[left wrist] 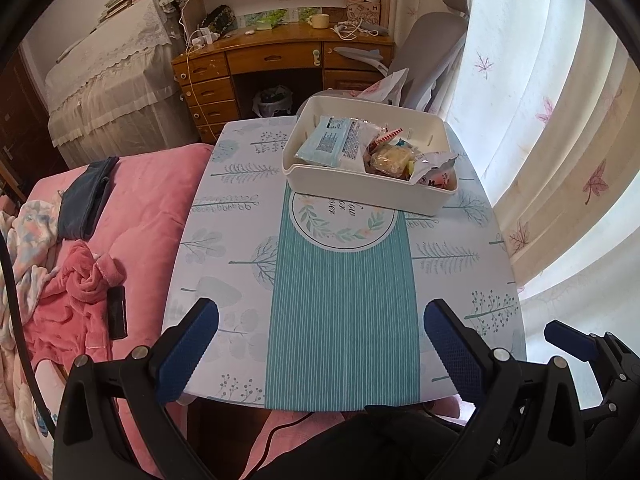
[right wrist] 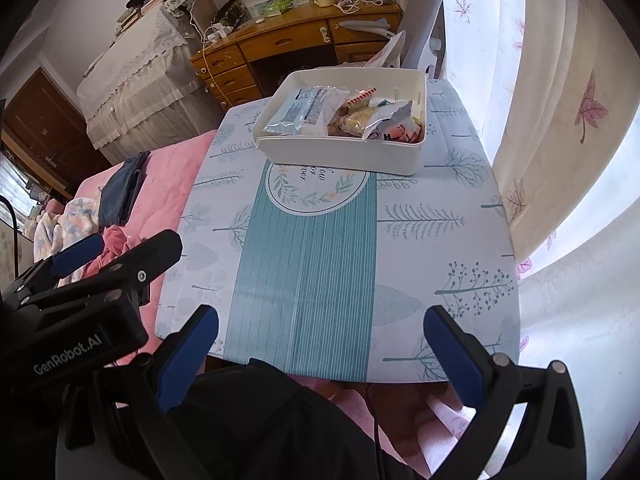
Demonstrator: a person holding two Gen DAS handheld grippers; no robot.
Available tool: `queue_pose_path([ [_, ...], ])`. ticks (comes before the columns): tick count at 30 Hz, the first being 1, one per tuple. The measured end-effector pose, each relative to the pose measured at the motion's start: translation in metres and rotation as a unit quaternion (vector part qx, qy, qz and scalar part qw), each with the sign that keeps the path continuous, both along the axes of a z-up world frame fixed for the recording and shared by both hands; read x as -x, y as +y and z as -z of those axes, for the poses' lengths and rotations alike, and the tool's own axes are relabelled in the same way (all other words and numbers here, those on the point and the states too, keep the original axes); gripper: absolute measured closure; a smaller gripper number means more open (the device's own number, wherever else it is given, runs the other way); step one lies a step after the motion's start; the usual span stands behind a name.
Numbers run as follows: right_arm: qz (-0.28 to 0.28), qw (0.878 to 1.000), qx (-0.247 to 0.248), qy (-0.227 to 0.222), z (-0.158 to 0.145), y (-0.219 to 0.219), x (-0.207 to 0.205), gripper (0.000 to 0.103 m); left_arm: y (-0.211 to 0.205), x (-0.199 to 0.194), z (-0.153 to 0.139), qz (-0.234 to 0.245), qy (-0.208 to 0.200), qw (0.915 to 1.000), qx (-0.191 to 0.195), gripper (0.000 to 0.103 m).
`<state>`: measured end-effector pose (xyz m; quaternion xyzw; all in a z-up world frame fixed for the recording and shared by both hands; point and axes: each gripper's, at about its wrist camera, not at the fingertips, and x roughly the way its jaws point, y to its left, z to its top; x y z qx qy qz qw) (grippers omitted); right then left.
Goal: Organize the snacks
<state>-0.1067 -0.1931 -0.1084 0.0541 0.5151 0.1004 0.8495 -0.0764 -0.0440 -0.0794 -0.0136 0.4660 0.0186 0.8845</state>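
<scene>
Sitting upper centre on the counter (left wrist: 344, 320), the white bin (left wrist: 360, 188) holds light, crinkly, slippery snack packets (left wrist: 332, 142); pinch their sealed edges. Both tongs, left (left wrist: 320, 344) and right (right wrist: 320, 348), gape empty.

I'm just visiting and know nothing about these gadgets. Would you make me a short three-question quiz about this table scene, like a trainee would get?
1. True or false: the left gripper is holding a snack.
2. Where do the snacks lie? A) loose on the tablecloth B) inside the white bin C) on the pink bed
3. Fill in: the large packet at the bin's left side is light ____.

Key
1. False: both it and the right gripper are open and holding nothing.
2. B
3. Blue
</scene>
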Motion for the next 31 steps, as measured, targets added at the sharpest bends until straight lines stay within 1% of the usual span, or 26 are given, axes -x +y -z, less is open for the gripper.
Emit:
queue_pose_path([
  [12, 0.011, 1.0, -0.002, 0.012, 0.0041, -0.0081, 0.0004, 0.0, -0.006, 0.0, 0.0037, 0.013, 0.008, 0.9999, -0.002, 0.001],
  [31, 0.0, 1.0, -0.004, 0.023, 0.0084, -0.0043, -0.002, 0.0, -0.0024, 0.0022, 0.0046, 0.005, 0.012, 0.9999, -0.004, 0.001],
])
